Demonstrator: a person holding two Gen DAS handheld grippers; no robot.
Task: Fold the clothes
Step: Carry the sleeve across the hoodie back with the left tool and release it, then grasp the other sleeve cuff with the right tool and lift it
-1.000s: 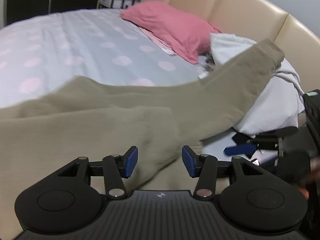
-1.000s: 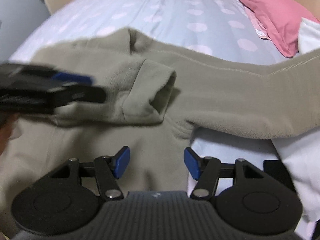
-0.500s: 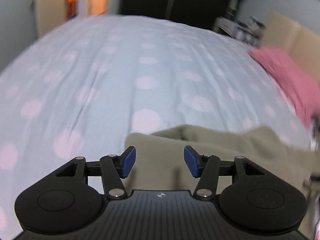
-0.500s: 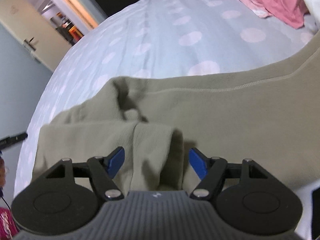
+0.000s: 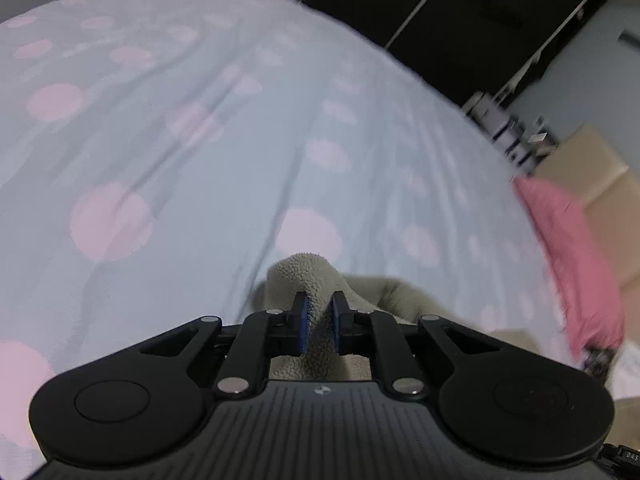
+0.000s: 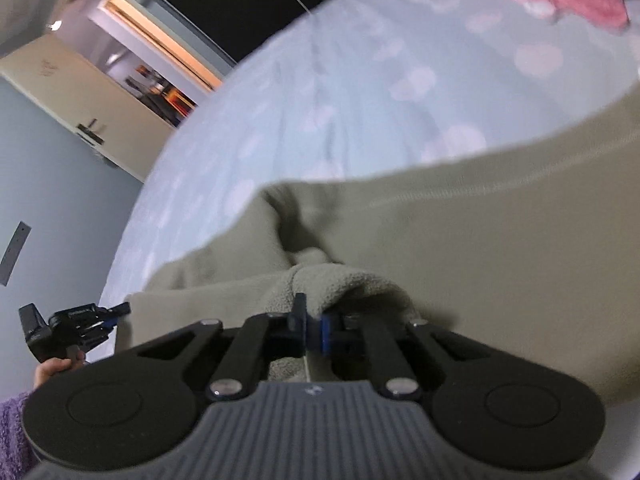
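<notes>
Left gripper [image 5: 319,322]: jaws pinched nearly together on a raised fold of the fleece garment [image 5: 306,276].
Right gripper [image 6: 310,326]: jaws closed tight on a bunched fold of the same garment [image 6: 460,240].
Garment: olive-beige, nubbly fleece, lying spread and rumpled on the bedsheet [image 5: 200,140], a stitched seam running across it.
Bedsheet: pale blue with pink dots.
Pillow [image 5: 572,248]: pink, well apart at the bed's head.

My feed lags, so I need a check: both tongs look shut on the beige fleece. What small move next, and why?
Probably lift both a little, together, to carry the fold. The left tongs pinch a fold of the beige fleece garment, and the right tongs pinch another; most of it lies slack on the dotted bedsheet.
</notes>
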